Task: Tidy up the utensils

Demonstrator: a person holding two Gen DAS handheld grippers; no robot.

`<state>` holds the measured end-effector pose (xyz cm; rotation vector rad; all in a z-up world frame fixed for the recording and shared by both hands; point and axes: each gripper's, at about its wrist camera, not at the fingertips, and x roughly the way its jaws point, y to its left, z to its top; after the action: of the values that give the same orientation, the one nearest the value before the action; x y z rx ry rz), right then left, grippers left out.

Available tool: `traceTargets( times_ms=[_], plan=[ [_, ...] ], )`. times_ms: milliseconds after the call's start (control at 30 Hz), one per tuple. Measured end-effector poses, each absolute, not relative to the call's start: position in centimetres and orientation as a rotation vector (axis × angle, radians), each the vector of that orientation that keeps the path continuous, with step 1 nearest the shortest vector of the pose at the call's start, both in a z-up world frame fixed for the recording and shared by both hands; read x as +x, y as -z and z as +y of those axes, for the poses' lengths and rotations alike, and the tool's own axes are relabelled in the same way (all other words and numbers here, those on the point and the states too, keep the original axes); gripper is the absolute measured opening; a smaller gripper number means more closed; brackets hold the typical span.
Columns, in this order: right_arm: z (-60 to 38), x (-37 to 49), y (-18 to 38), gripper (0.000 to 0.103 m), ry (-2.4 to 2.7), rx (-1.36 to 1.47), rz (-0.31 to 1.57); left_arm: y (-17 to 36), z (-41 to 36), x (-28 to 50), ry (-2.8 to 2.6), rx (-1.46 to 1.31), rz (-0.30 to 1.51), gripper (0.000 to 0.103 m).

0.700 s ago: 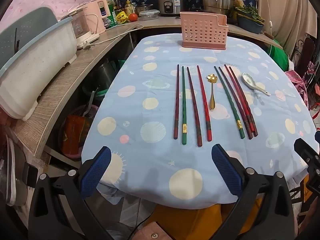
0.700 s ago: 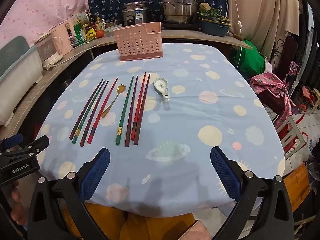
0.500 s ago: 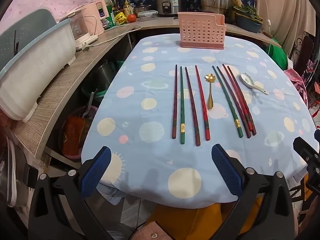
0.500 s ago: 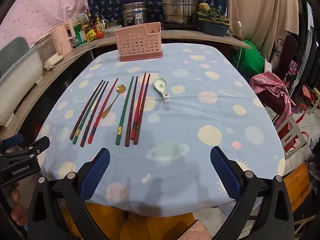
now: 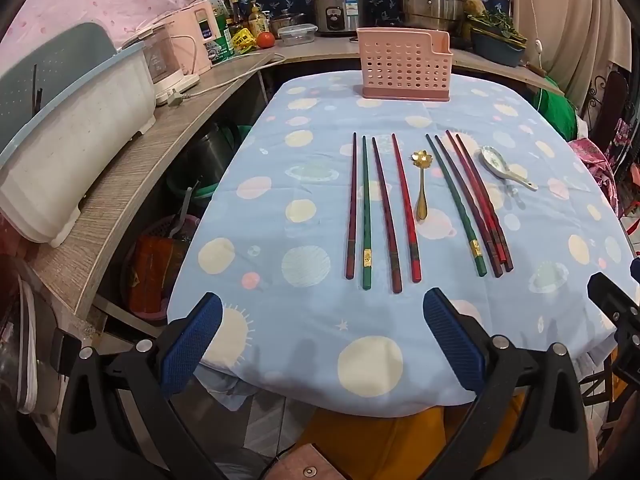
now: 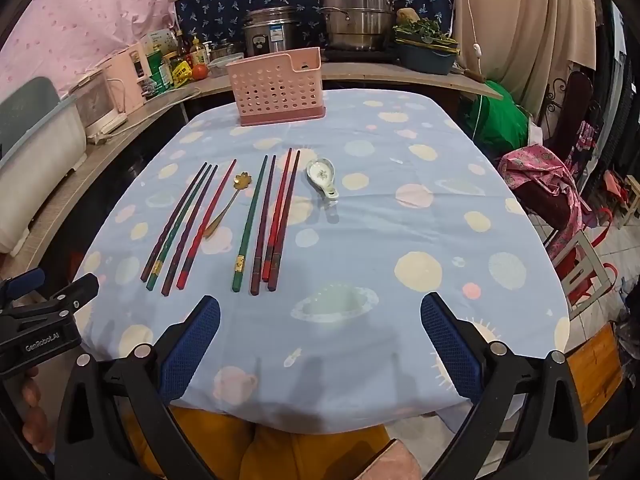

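Both grippers, the left gripper (image 5: 320, 344) and the right gripper (image 6: 320, 344), hung over the table's near edge with jaws spread wide and nothing between them. Eight chopsticks (image 5: 382, 210) lay in two groups of four (a gold spoon (image 5: 421, 184) between them) on the blue tablecloth (image 5: 304, 184), a ceramic spoon (image 6: 322, 176) beside them. At the far end stood the pink holder (image 5: 404, 70).

Left black two-finger gripper with blue ribbed pads (image 5: 320, 344): jaws spread wide, nothing between them, pitched downward. Right black two-finger gripper with blue ribbed pads (image 6: 320, 344): same pose, jaws wide, empty. Person's bare left hand (image 6: 34, 412) grips the left unit's handle.
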<state>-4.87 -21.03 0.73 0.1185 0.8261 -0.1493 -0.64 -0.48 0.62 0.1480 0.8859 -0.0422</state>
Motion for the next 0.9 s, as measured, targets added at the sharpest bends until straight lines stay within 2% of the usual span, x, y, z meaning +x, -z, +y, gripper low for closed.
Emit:
traceTargets(
  times_ms=[900],
  plan=[
    [-20.90,-4.90,-0.82,0.096,0.148,0.121,0.822,-0.71,-0.38,-0.65,0.041,0.154,0.884,0.096]
  ],
)
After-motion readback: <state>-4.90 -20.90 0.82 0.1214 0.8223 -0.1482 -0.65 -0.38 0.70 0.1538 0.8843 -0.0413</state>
